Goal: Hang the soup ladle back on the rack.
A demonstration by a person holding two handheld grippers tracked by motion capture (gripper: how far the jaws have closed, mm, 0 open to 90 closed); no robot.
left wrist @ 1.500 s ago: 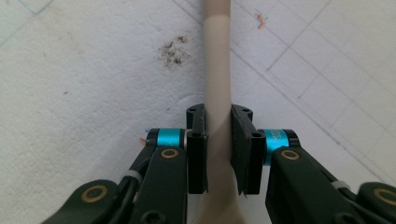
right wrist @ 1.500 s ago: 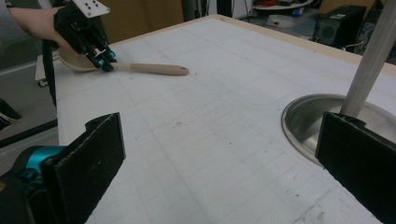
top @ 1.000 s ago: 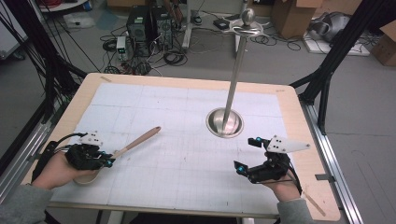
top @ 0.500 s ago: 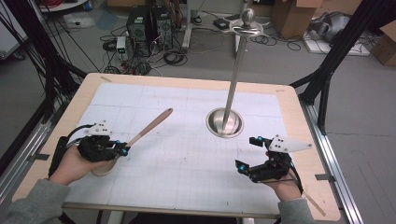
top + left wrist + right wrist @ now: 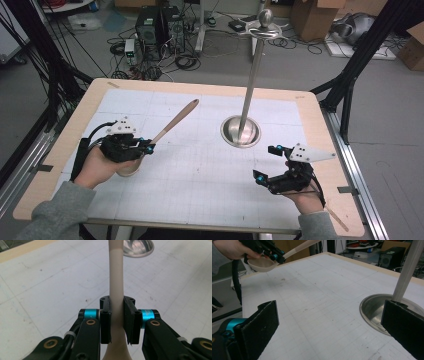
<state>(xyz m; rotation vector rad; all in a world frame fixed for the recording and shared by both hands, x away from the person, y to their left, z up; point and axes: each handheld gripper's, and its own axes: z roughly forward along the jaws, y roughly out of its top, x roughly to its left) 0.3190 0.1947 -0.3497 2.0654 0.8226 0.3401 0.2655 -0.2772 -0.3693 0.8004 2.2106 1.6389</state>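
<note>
I have the wooden ladle [image 5: 170,122] clamped by its handle in my left gripper [image 5: 146,147], near left of the table [image 5: 210,200]; its bowl hangs empty, handle slanting up toward the far right. My right gripper [image 5: 265,162] waits near right, jaws spread wide, holding nothing. Between them, farther off, stands the steel stand [image 5: 241,131], its dished base bare.

A pale wooden spoon [image 5: 116,290] is clamped by its handle between the black pads of the left tongs [image 5: 117,320], above the white gridded tabletop [image 5: 50,285]; a round metal base [image 5: 138,247] is seen beyond.
</note>
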